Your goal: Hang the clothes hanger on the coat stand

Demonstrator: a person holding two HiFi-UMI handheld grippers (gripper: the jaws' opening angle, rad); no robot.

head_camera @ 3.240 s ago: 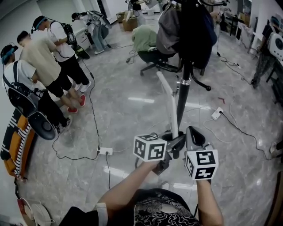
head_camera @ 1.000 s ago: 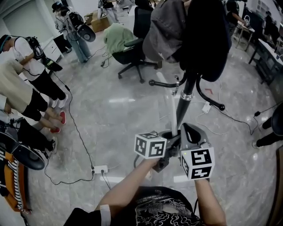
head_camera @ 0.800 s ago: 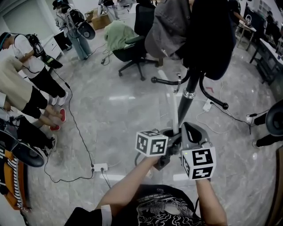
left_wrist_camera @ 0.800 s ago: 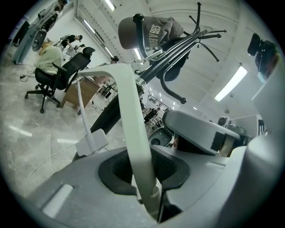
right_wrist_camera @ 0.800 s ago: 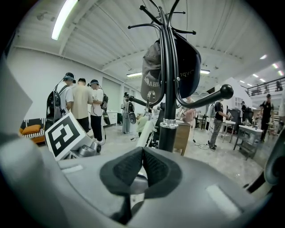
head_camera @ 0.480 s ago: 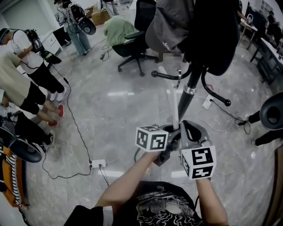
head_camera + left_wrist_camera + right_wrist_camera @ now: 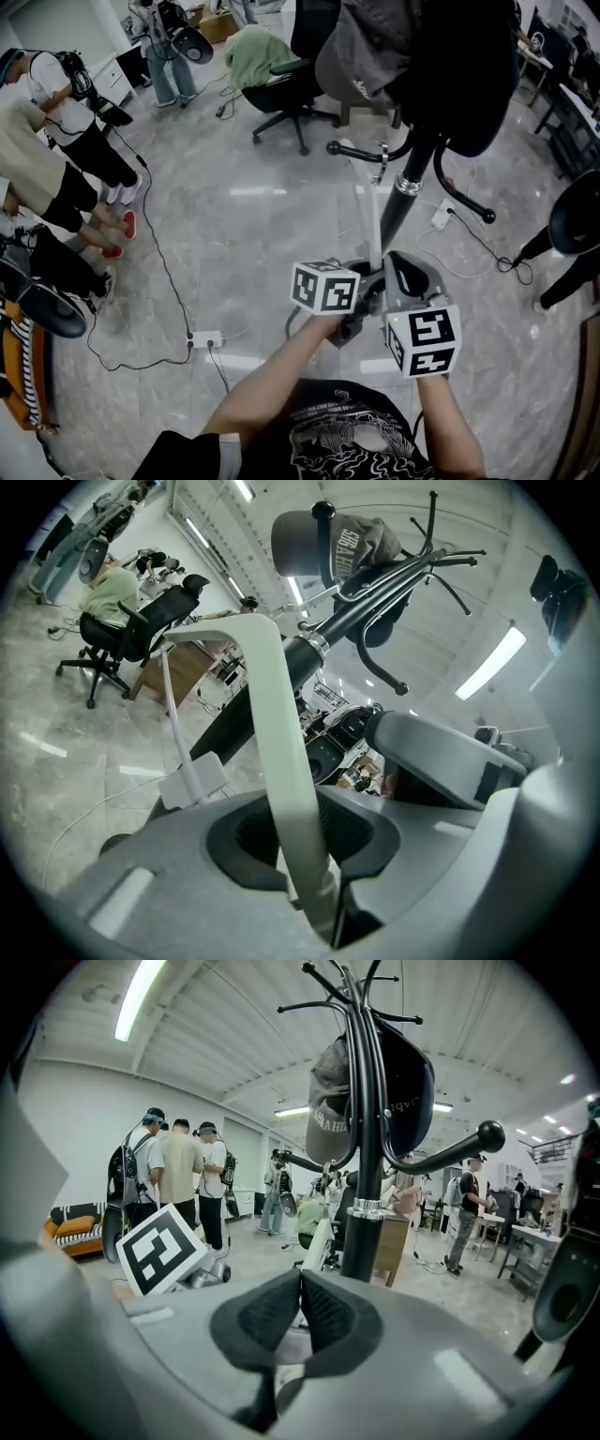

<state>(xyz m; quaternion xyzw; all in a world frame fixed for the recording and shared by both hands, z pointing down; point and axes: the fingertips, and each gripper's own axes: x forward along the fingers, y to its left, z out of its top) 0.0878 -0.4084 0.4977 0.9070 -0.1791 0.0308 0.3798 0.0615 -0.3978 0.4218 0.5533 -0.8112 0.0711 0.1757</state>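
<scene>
A white clothes hanger point(image 7: 373, 220) rises from my left gripper point(image 7: 367, 298), which is shut on its lower bar; the same bar point(image 7: 281, 752) runs up between my left gripper's point(image 7: 317, 892) pads. Its metal hook point(image 7: 382, 161) hangs free beside the black coat stand's pole point(image 7: 405, 202). The stand point(image 7: 281, 682) carries a grey cap point(image 7: 366, 56) and dark clothes point(image 7: 450, 66). My right gripper point(image 7: 396, 264) sits just right of the left one, shut with nothing between its pads point(image 7: 300, 1302). It faces the pole point(image 7: 361, 1147) and the cap point(image 7: 328, 1082).
Curved black hook arms point(image 7: 469, 202) stick out low from the stand. Behind it is an office chair point(image 7: 281, 94) draped with a green garment. Three people point(image 7: 56, 169) stand at the left. Cables and a power strip point(image 7: 208, 337) lie on the grey floor.
The stand and its clothes have come nearer and fill more of the head view's top. Both grippers have stayed close together, and the left one still holds the hanger.
</scene>
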